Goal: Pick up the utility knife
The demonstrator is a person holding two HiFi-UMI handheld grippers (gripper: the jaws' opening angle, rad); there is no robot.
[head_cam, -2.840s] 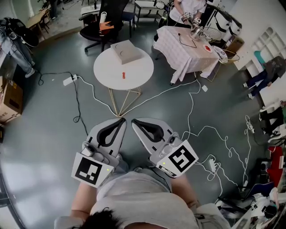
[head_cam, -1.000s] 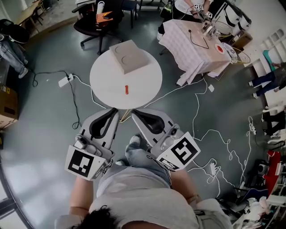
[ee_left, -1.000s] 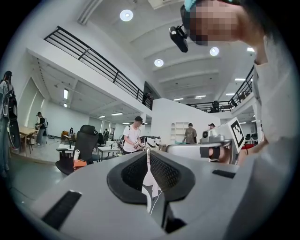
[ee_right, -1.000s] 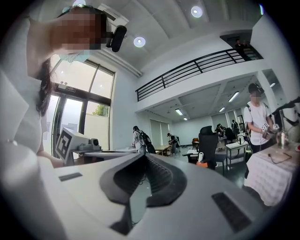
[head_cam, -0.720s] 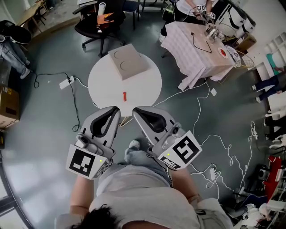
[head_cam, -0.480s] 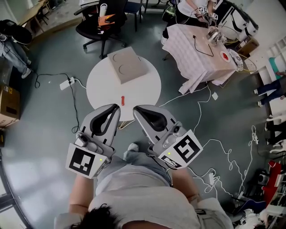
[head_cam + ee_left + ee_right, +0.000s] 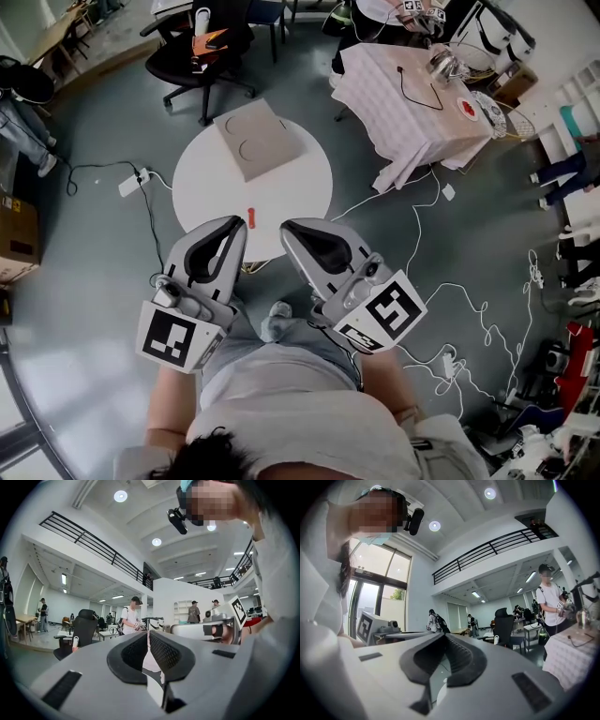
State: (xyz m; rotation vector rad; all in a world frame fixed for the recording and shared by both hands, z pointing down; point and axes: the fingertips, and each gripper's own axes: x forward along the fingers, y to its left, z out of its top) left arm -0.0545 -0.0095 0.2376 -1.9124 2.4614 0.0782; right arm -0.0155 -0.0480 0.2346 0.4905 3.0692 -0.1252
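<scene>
The utility knife (image 7: 250,214) is a small orange-red bar lying on the round white table (image 7: 211,187), near the table's front edge. My left gripper (image 7: 238,223) is held low in front of me, shut and empty, its tip just left of the knife in the head view. My right gripper (image 7: 287,228) is beside it, also shut and empty, its tip just right of the knife. In the left gripper view the left gripper (image 7: 148,633) has its jaws together. The right gripper (image 7: 443,635) looks the same in its own view. Neither gripper view shows the knife.
A flat cardboard box (image 7: 255,141) lies on the table's far side. A black office chair (image 7: 202,47) stands behind, and a cloth-covered table (image 7: 403,94) at the right. White cables (image 7: 412,216) and a power strip (image 7: 129,183) lie on the grey floor. Several people stand farther off.
The table and knife have come closer to both grippers as the person walked forward. Both grippers have stayed shut side by side.
</scene>
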